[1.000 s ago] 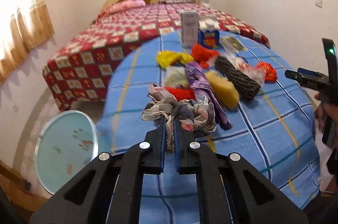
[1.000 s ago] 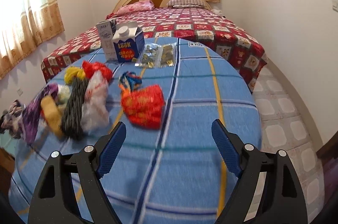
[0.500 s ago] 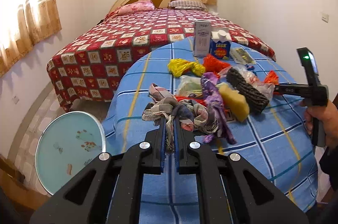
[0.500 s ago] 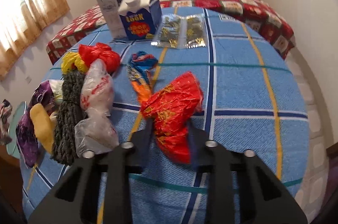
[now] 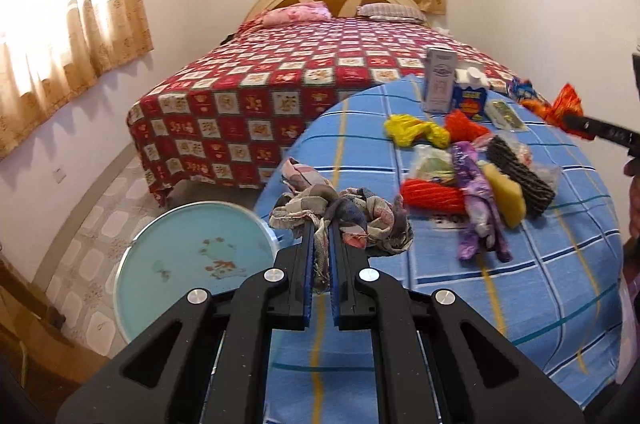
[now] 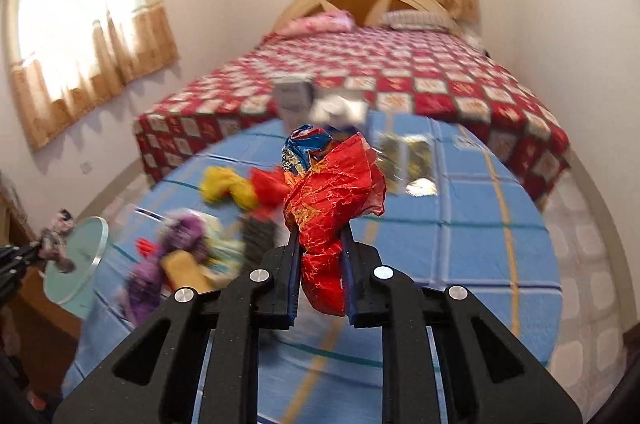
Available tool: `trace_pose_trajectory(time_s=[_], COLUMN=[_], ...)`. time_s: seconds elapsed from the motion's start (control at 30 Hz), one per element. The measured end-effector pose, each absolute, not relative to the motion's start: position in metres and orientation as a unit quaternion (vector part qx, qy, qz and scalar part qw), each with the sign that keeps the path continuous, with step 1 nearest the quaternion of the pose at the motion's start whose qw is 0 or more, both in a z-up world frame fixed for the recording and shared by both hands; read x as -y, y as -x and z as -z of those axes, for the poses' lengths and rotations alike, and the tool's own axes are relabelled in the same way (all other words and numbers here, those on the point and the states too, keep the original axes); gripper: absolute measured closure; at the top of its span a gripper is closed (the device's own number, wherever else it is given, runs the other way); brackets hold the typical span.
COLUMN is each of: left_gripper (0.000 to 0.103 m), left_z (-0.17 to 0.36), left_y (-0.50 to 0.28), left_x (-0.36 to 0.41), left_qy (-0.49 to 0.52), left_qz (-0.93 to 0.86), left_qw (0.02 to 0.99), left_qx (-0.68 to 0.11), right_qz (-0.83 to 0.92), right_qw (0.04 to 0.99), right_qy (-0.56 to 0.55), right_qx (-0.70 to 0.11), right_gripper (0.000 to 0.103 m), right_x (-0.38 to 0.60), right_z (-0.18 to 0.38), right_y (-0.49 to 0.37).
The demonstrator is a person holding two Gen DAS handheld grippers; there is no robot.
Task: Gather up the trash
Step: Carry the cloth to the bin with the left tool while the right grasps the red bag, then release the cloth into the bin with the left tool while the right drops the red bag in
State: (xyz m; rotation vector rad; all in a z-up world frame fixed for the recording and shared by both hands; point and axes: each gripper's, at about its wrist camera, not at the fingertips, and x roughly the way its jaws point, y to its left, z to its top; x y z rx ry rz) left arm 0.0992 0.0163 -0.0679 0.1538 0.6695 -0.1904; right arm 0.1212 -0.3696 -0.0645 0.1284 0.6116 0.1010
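My left gripper [image 5: 321, 224] is shut on a crumpled grey, pink and blue patterned cloth [image 5: 344, 214] and holds it above the left edge of the blue checked table [image 5: 520, 284]. My right gripper [image 6: 320, 228] is shut on a red crinkled wrapper [image 6: 332, 199] with a blue wrapper [image 6: 306, 143] stuck to its top, lifted above the table [image 6: 460, 244]. That wrapper also shows at the right edge of the left wrist view [image 5: 564, 103]. Several pieces of trash lie on the table: a yellow bag [image 5: 416, 129], a purple wrapper [image 5: 476, 191], a yellow sponge [image 5: 506, 195] and a dark knitted roll [image 5: 520, 171].
A round pale blue tray [image 5: 192, 264] stands on the floor left of the table. Two cartons [image 5: 440, 79] stand at the table's far edge beside foil sachets [image 5: 506, 111]. A bed with a red checked cover [image 5: 300, 79] lies behind. Tiled floor [image 6: 592, 264] shows to the right.
My right gripper closed on the red wrapper and lifted it off the table. My left gripper, still holding the cloth, swung left towards the round tray.
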Motion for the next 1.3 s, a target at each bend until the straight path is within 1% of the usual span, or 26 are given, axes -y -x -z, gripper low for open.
trace_pose_trajectory(time_s=[0.23, 0.63, 0.97, 1.3], left_gripper=[0.097, 0.097, 0.097, 0.097], left_z=[0.074, 0.089, 0.096, 0.099], left_y=[-0.100, -0.104, -0.103, -0.102], left_x=[-0.041, -0.105, -0.144, -0.161], left_qy=[-0.079, -0.072, -0.064, -0.073], left_qz=[0.062, -0.020, -0.064, -0.086], left_qw=[0.936, 0.930, 0.924, 0.920], left_qx=[-0.337, -0.359, -0.370, -0.375], right_qz=[-0.125, -0.234, -0.284, -0.316], right_qw=[0.946, 0.924, 0.908, 0.893], right_qy=[-0.042, -0.013, 0.019, 0.045], right_qx=[-0.295, -0.303, -0.308, -0.317], right_gripper=[0.085, 0.085, 0.085, 0.085], right_x=[0.304, 0.189, 0.123, 0.083], right_z=[0.054, 0.062, 0.071, 0.080], right_y=[-0.145, -0.175, -0.181, -0.180])
